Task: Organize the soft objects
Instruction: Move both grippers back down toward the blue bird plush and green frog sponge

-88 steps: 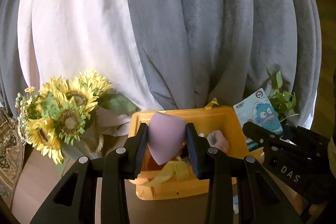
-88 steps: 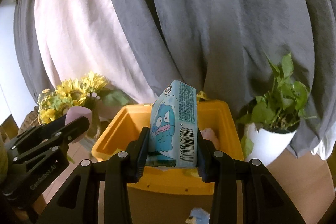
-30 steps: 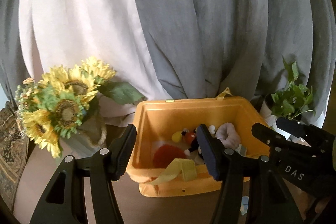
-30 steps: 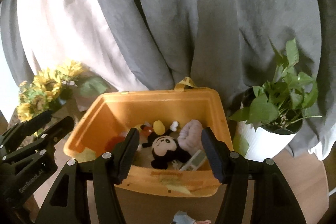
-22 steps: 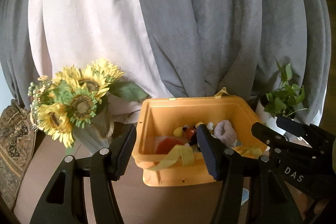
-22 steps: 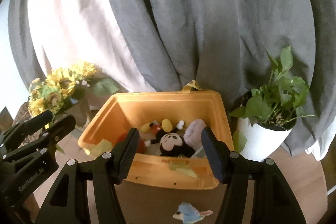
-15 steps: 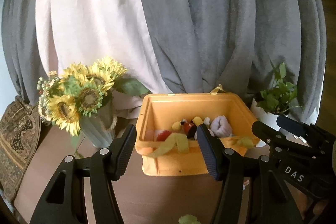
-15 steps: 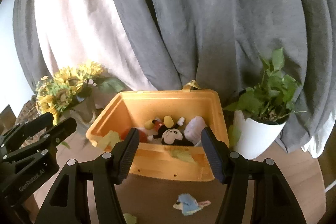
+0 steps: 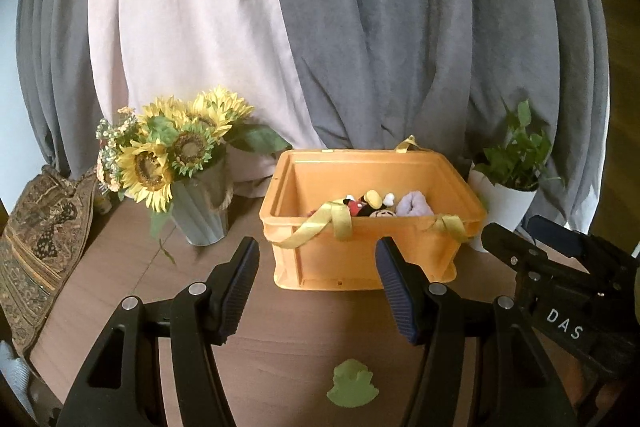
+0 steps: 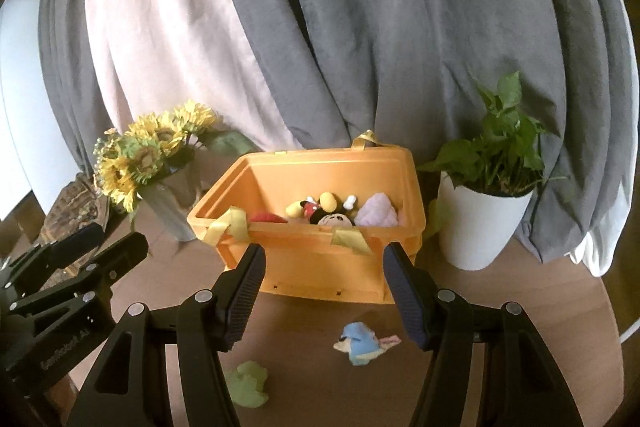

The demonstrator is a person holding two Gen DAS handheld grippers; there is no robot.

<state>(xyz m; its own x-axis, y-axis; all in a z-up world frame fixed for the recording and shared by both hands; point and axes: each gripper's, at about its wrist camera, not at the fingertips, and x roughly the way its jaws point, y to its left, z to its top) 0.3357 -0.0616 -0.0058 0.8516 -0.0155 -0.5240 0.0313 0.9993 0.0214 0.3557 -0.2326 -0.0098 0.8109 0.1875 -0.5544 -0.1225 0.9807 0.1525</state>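
1. Left gripper [image 9: 316,289] is standing with jaws apart, carrying nothing; right gripper [image 10: 322,289] likewise spread and empty.
2. Orange bin [image 10: 320,267] is sitting just ahead of both grippers, already holding a mouse plush [image 10: 334,217], a lilac soft piece [image 10: 378,213] and a red item [image 10: 266,217].
3. Green soft toy [image 9: 352,383] is lying on the table [image 9: 280,343] below and between the left jaws, outside the bin.
4. Blue soft toy [image 10: 362,343] is waiting below the right jaws.
5. Judgement: mostly sorted; two pieces are remaining.

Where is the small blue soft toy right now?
In the right wrist view, the blue soft toy lies on the table before the orange bin, right of the green toy.
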